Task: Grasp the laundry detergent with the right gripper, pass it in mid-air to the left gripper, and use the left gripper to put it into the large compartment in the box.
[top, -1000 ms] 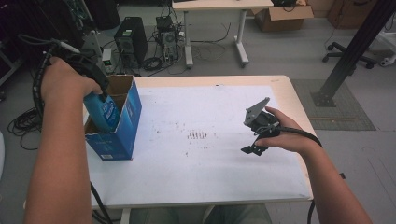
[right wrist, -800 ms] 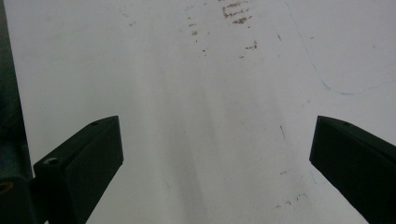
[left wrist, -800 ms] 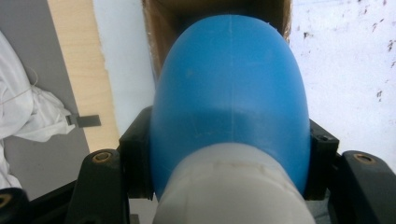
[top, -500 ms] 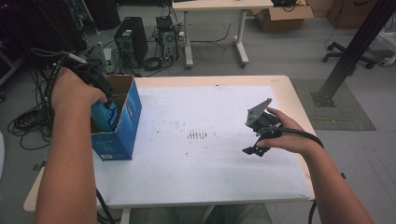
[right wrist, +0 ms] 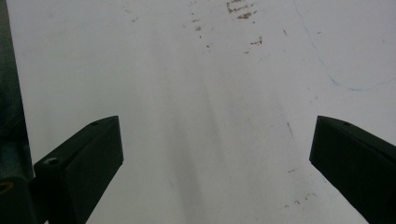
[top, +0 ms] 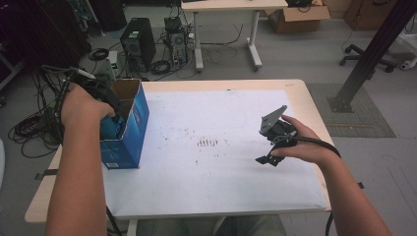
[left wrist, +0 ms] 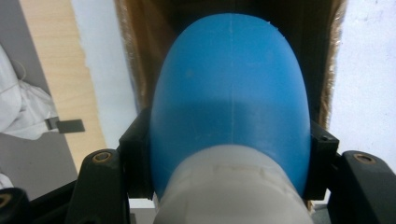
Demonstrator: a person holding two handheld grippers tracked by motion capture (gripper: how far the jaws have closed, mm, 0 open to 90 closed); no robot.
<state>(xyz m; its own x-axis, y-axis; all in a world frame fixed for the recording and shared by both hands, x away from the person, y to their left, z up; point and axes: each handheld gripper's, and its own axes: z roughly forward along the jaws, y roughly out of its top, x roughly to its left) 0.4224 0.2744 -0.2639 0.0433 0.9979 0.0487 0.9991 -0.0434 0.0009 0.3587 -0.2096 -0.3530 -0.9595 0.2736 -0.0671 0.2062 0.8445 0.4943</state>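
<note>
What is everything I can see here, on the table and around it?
bottle: 1, blue with a white cap, gripped in the left claw, going into the box
box: 1, blue outside and brown inside, open top, on the table's left edge
sheet: 1, white with small brown stains, covering most of the table
table: 1, light wood, in the middle
computer: 1, black, on the floor beyond the table
far table: 1, pale top with white legs, at the back
carton: 1, brown, on the floor at the back right
left claw: 1, black, shut on the bottle over the box
right claw: 1, black, open, held over the sheet
</note>
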